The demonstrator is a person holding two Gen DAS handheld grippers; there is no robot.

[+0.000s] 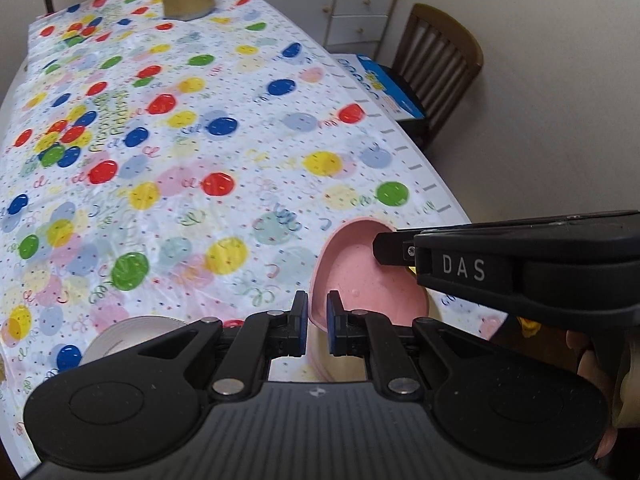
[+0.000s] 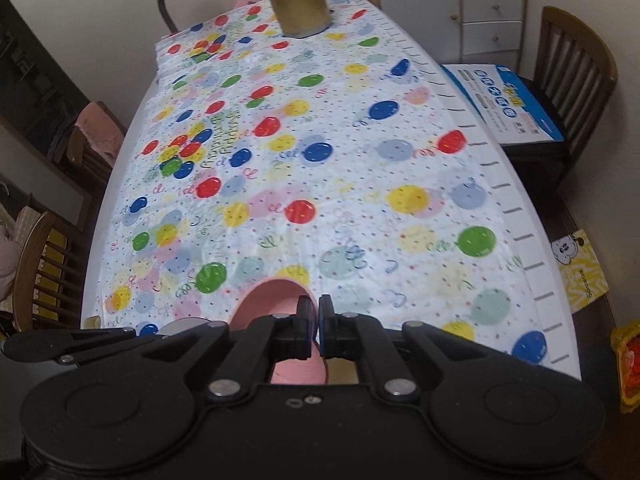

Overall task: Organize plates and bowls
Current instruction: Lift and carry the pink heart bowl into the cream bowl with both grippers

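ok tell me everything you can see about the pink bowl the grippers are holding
The pink bowl looks like matte plastic, plain pale pink, with a thin rim and a smooth, empty inside. It is tilted, its opening turned toward the left wrist camera, over the near end of the balloon-print tablecloth. The left gripper is shut on its rim nearest that camera; the right gripper pinches the rim on the opposite side. Its underside is hidden, so whether it touches the table is unclear.
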